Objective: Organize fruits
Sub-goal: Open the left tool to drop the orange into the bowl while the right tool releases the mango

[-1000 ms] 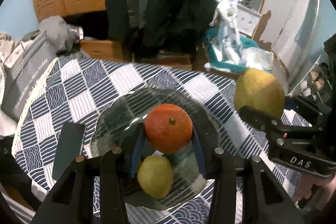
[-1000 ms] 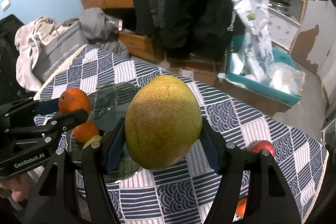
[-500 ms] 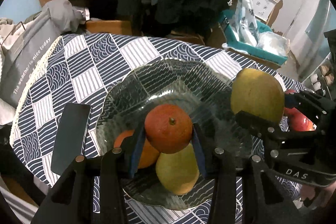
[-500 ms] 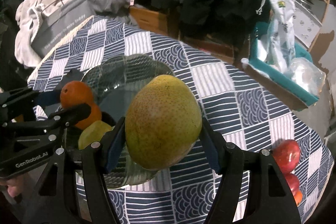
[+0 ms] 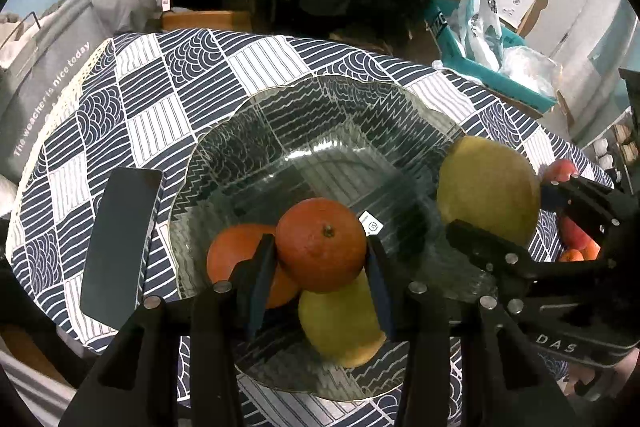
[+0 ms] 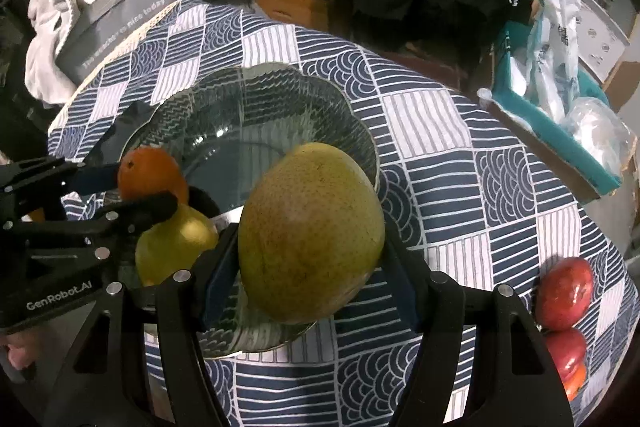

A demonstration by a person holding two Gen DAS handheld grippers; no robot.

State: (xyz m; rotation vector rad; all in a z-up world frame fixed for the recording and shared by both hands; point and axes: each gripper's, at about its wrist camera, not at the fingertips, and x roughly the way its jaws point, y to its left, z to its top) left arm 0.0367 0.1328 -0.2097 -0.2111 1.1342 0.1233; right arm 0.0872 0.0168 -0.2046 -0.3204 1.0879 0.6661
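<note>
So the left gripper (image 5: pixel 322 259) had its jaws clenched on an orange (image 5: pixel 321 245), blue pads pressing it from both sides, and it hung right over the near part of the glass bowl (image 5: pixel 320 131). Just below and behind those jaws sat a second orange (image 5: pixel 234 259) and a small pear (image 5: pixel 340 323), both already lying in the bowl; the held orange looked like it was touching or nearly touching them, couldn't tell which. The right gripper (image 6: pixel 310 247) was grasping a big greenish mango (image 6: pixel 310 231), jaws pinched on its sides, and the mango sat over the right rim of the bowl (image 6: pixel 280 83) as the right wrist cam saw it. In that same view the left gripper (image 6: pixel 132 187) came in from the left of the right jaws with its orange (image 6: pixel 150 175), and the pear (image 6: pixel 176 243) was tucked just below it. Off to the right of the right jaws, well apart from the bowl, a couple of red apples (image 6: pixel 564 291) lay on the checked tabletop (image 6: pixel 440 131). A dark phone (image 5: pixel 120 239) lay flat on the cloth just left of the bowl, to the left of the left jaws. Person's fingers (image 6: pixel 18 351) peeked in at the lower left edge.
</note>
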